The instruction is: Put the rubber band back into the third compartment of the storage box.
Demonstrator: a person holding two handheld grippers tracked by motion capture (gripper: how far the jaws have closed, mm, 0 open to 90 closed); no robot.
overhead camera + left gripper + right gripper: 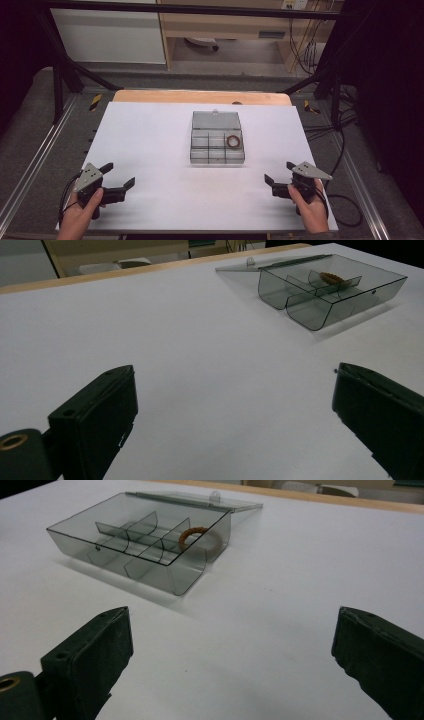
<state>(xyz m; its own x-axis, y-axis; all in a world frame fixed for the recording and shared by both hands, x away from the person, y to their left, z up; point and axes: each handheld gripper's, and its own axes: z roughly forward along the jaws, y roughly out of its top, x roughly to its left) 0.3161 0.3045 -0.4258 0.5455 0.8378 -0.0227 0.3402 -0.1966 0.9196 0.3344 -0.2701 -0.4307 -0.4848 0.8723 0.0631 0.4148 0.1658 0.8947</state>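
**A:** Nearest the front edge of the white table, what is listed?

**B:** Item one: left gripper, held in the person's left hand at the near-left corner, jaws spread wide apart, nothing between them. Item two: right gripper, held in the right hand at the near-right corner, jaws likewise wide apart and empty. Each carries a grey three-cornered plate.

**A:** Room between them?

**B:** Bare white surface across the whole near half. The two grippers sit well apart, each near its own side edge.

**A:** Farther in?

**B:** Item three: clear smoky plastic box, at mid-table, slightly right of centre, divided into small compartments, its lid laid open flat on the far side. Open surface surrounds it on all sides; it stands well apart from both grippers.

**A:** Contents?

**B:** Item four: one brown ring, in the far-right compartment of the box. From the right gripper view it leans against the compartment wall.

**A:** Beyond that?

**B:** A strip of bare wood along the table's far edge, then black frame bars and cables on the grey floor to the right.
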